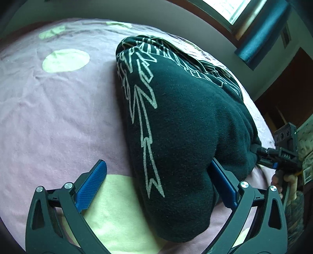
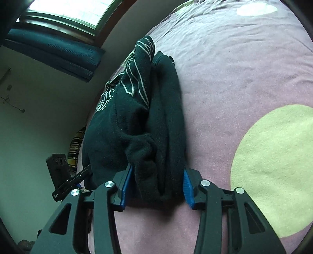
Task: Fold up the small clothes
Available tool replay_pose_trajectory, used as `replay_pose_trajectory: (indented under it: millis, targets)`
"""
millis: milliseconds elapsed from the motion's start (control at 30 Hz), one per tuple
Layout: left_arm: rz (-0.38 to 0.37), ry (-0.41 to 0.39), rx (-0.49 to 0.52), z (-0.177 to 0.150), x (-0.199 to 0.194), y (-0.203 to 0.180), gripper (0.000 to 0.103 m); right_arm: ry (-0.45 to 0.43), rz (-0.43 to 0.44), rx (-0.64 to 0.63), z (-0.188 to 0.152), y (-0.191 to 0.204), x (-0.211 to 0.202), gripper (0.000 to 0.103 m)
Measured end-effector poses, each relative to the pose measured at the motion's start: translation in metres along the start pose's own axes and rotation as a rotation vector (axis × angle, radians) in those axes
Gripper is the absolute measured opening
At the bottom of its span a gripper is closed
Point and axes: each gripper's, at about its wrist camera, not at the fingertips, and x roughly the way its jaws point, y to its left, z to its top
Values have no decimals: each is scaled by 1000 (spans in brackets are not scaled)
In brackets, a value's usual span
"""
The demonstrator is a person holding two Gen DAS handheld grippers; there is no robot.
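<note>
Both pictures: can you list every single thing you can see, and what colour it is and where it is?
Garment: one, dark green-black with pale line print, bunched on the bed.
Bedsheet: one, pink-purple with pale yellow circles, under the garment.
Window: one, bright, on the wall behind the bed.
Blind: one, dark blue, below the window.
Striped cloth: one, yellow and dark, beside the bed; unclear what it is.
Left gripper: black with blue pads, open, garment between its fingers.
Right gripper: black with blue pads, clamped on the garment's edge.
</note>
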Motion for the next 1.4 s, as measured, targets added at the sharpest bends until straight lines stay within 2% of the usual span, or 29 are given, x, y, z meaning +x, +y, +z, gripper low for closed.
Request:
replay_pose_trajectory:
  millis: [100, 200, 300, 367, 433, 500, 600, 700, 767, 967, 1033, 1100, 1167, 1267, 1400]
  targets:
    - [2, -4, 3, 0, 0, 0, 101, -14, 16, -3, -4, -4, -4, 45]
    - [-36, -17, -16, 0, -5, 3, 101, -31, 45, -3, -6, -9, -14, 50]
    - [-112, -10, -44, -1, -20, 11, 101, -28, 43, -11, -6, -4, -22, 63]
    - [-190, -37, -75, 0, -38, 18, 101, -43, 60, -14, -4, 2, -33, 71]
    - [-278, -62, -95, 3, -53, 27, 101, -64, 80, -22, 2, 5, -42, 76]
    - [-315, -56, -92, 8, -54, 32, 101, -69, 75, -26, 13, 4, -45, 78]
    - [-321, -1, -77, 17, -38, 39, 101, -23, 76, -28, 34, 3, -31, 79]
    - [-323, 63, -116, 22, -12, 51, 101, 37, 67, -13, 52, -3, -6, 79]
    - [-407, 88, -168, 24, -1, 59, 101, 77, 116, 13, 58, -9, 7, 80]
    - [-465, 112, -170, 44, 18, 56, 101, 104, 197, 7, 75, -5, 35, 83]
    - [-466, 125, -181, 49, 27, 54, 101, 112, 211, 8, 80, -4, 42, 83]
    - [-435, 127, -188, 53, 34, 52, 100, 123, 195, -6, 80, -2, 46, 80]
    - [-392, 121, -185, 56, 36, 49, 94, 132, 131, -46, 79, 7, 52, 60]
    - [-341, 113, -180, 56, 31, 47, 83, 117, 128, -43, 73, 3, 49, 50]
    - [-287, 92, -141, 57, 20, 39, 73, 69, 107, -61, 62, 7, 40, 46]
